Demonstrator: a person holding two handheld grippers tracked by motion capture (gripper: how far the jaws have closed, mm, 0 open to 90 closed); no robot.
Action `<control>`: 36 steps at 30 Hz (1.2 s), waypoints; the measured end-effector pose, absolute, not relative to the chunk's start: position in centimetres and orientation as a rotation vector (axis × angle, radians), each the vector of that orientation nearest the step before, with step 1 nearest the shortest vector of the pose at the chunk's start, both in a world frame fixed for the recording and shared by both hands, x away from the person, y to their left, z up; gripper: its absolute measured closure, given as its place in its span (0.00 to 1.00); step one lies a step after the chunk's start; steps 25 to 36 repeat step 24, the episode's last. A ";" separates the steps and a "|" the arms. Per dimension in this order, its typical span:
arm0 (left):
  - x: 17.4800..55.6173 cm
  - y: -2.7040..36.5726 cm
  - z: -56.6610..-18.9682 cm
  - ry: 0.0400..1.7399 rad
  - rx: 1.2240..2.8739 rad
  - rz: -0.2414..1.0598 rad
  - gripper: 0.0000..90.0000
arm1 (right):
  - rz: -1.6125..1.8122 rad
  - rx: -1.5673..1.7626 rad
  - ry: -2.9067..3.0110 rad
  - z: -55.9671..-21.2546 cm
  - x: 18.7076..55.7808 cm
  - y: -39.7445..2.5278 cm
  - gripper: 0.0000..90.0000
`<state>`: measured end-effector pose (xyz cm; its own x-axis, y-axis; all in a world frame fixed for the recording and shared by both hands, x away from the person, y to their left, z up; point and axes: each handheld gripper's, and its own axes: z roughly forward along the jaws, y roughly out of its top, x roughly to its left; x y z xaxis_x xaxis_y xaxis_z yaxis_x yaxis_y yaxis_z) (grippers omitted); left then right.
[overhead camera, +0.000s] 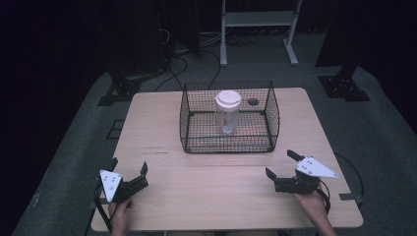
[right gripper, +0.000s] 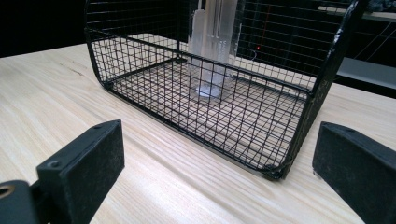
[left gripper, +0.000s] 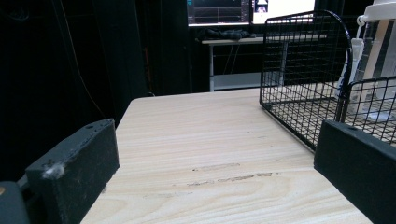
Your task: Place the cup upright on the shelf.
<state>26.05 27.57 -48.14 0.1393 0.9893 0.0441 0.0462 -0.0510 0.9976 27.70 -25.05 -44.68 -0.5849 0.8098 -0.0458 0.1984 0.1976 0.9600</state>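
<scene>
A black wire basket (overhead camera: 185,118) stands on the far middle of the wooden table (overhead camera: 162,196). Inside it a clear plastic jar (overhead camera: 227,115) with a white lid stands upright. My left gripper (overhead camera: 129,169) rests open near the table's front left corner, nothing between its jaws. My right gripper (overhead camera: 280,163) is open near the front right, aimed at the basket. In the right gripper view the basket (right gripper: 322,79) and the jar (right gripper: 212,42) lie just ahead. In the left gripper view the basket (left gripper: 299,93) stands to the right, with the jar (left gripper: 380,56) behind its mesh.
A round hole (overhead camera: 253,102) is in the tabletop behind the basket. A white metal stand (overhead camera: 258,19) and cables (overhead camera: 182,59) lie on the floor beyond the table. Bare wood runs between the basket and both grippers.
</scene>
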 end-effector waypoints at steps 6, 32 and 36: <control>26.0 27.6 -48.1 1.119 1.343 1.117 0.00 | 1.412 0.948 1.908 -45.0 27.1 -25.3 0.02; 26.1 27.6 -48.1 1.120 1.342 1.115 0.00 | 1.448 0.965 1.789 -46.7 24.0 -26.4 0.02; 26.1 27.6 -48.1 1.120 1.342 1.115 0.00 | 1.448 0.965 1.789 -46.7 24.0 -26.4 0.02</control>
